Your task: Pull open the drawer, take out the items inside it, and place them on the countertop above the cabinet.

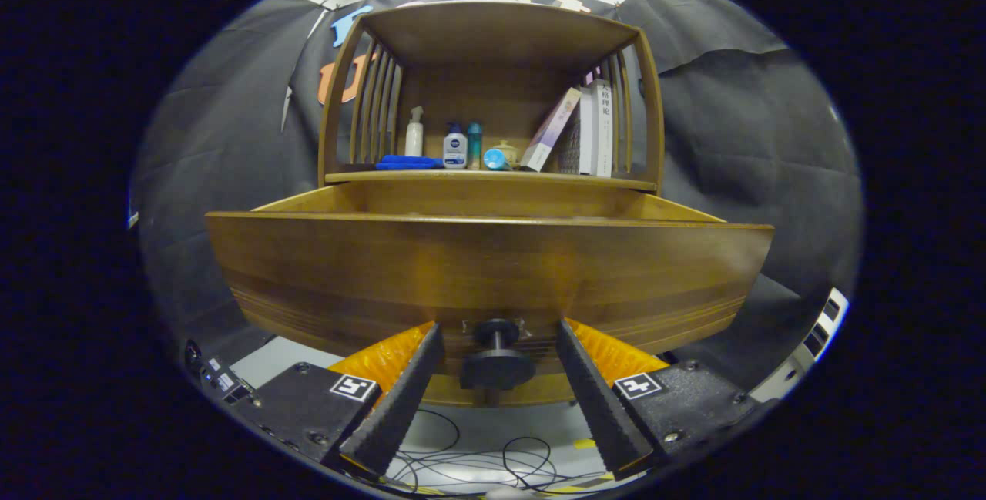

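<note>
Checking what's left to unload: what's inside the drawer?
Drawer is pulled out, but its front hides the contents; only inner walls show. Claw is open around the knob.

Brown wood-grain drawer (485,269) with black knob (497,365), blue cloth (408,162) on brown surface (493,176), white bottle (414,134), teal bottle (474,144), white books (595,130), grey floor (477,427)

Drawer (490,269) interior hidden behind its front.

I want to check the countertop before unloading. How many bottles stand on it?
3 upright: a white spray bottle beside the blue cloth, a white bottle with a blue cap next, then a teal bottle. Books may hide more.
</note>
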Motion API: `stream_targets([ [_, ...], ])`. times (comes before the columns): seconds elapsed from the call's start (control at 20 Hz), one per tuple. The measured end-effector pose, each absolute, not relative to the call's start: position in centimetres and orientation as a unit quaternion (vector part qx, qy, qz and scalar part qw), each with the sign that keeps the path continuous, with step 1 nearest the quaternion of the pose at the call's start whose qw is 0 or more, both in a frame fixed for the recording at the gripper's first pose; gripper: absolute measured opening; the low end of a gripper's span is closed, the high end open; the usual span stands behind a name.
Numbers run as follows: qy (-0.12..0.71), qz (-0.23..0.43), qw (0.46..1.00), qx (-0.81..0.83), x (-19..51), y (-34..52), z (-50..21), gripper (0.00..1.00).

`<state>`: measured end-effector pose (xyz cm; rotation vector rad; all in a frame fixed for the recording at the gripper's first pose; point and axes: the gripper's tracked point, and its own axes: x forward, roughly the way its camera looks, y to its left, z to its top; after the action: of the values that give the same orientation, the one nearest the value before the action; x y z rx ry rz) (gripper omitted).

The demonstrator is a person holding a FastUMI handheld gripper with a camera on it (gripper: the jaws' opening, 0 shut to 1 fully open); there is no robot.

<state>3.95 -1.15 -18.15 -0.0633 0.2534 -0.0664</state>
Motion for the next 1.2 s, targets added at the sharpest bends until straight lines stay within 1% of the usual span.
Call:
stream_targets([
  [0.55, 0.131, -0.027, 0.991, -0.018, 7.0, -2.0, -17.6, 0.97],
  [0.75, 0.132, -0.017, 0.991, -0.004, 9.6, -1.6, -17.4, 0.97],
  [1.2, 0.14, -0.029, 0.989, 0.022, 17.0, -0.6, -16.7, 0.97],
])
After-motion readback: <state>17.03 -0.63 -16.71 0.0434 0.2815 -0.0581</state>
